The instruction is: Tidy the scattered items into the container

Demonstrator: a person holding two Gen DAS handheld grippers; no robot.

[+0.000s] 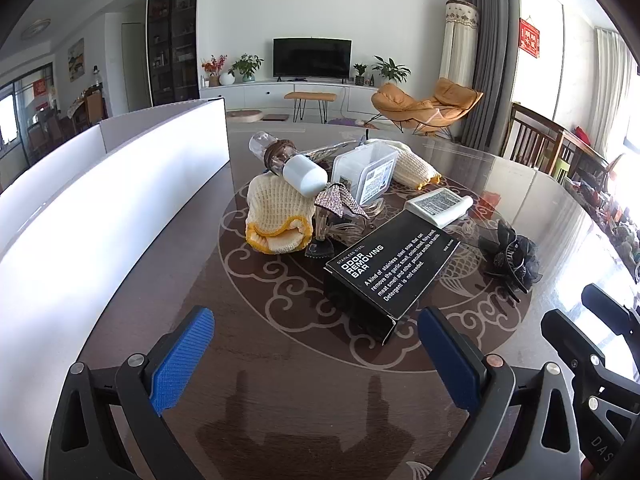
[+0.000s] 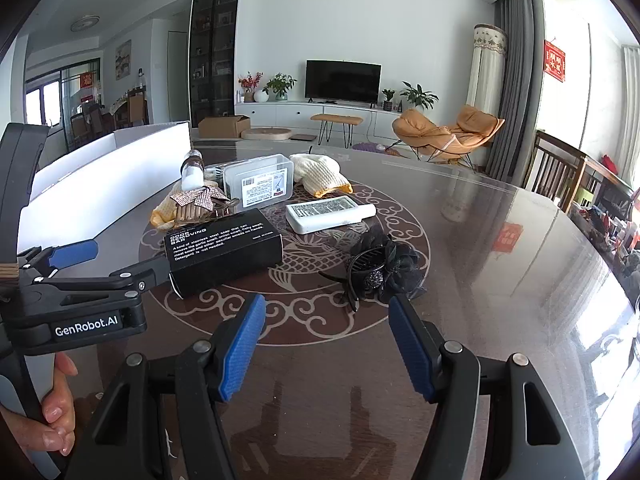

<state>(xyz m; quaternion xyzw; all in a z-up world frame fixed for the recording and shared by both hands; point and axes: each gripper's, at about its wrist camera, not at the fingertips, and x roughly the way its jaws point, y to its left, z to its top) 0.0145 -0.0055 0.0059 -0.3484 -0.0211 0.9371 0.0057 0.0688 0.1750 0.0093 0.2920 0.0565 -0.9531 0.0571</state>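
Centrally, the scattered items are lying on the dark patterned glass-topped table (image 1: 280, 360): black rectangular cardboard box (image 1: 390, 274), black flower hair clip (image 2: 376, 272), cream knitted glove (image 1: 278, 212); the white open-topped container (image 1: 120, 184) is standing left; left gripper (image 1: 316, 360) and right gripper (image 2: 326, 344) are hovering empty, jaws spread wide.

Container (image 1: 120, 168) left of pile; box (image 1: 394, 268) in front, hair clip (image 1: 510, 258) right, tube (image 1: 438, 206) behind box.
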